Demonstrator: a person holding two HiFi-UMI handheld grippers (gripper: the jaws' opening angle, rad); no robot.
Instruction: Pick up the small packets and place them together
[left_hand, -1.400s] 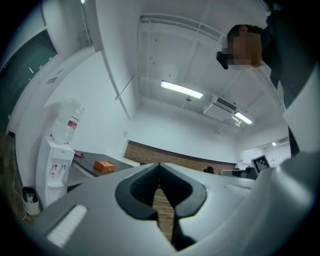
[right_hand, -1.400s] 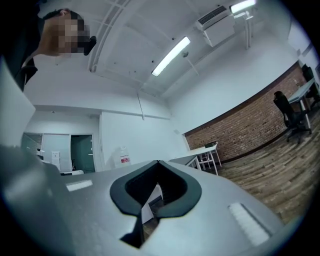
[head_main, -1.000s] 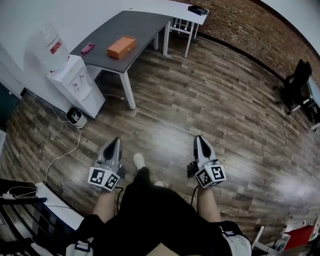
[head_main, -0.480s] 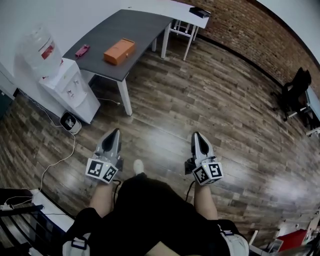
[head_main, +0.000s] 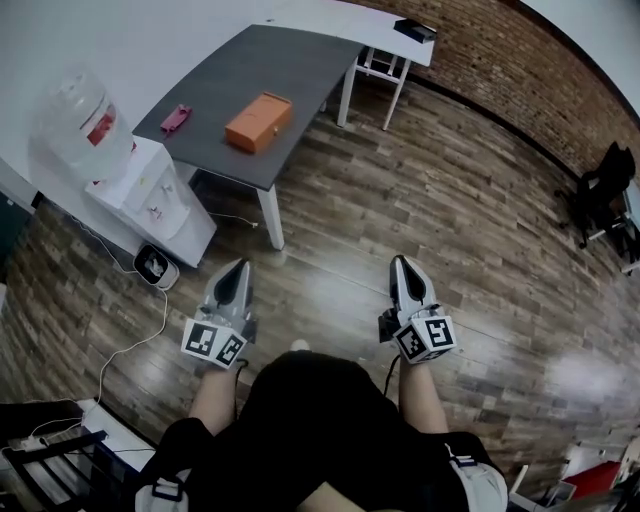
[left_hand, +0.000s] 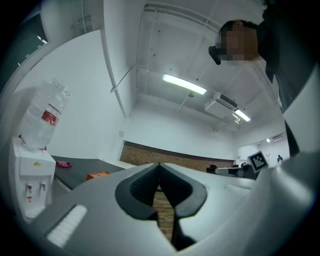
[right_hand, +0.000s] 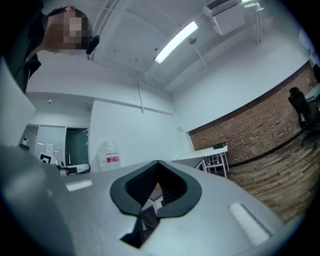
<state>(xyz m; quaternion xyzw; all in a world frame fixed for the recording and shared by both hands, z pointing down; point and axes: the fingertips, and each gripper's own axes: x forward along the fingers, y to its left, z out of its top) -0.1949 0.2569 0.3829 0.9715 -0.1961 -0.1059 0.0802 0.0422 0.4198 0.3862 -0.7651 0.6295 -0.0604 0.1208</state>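
Head view, pkt (head_main: 176, 118) far beyond hand-held gripper (head_main: 236, 268)

Left claw (head_main: 235, 275): jaws closed, empty, held at waist level, pointing forward.
Right claw (head_main: 405, 270): jaws closed, empty, alongside, pointing forward.
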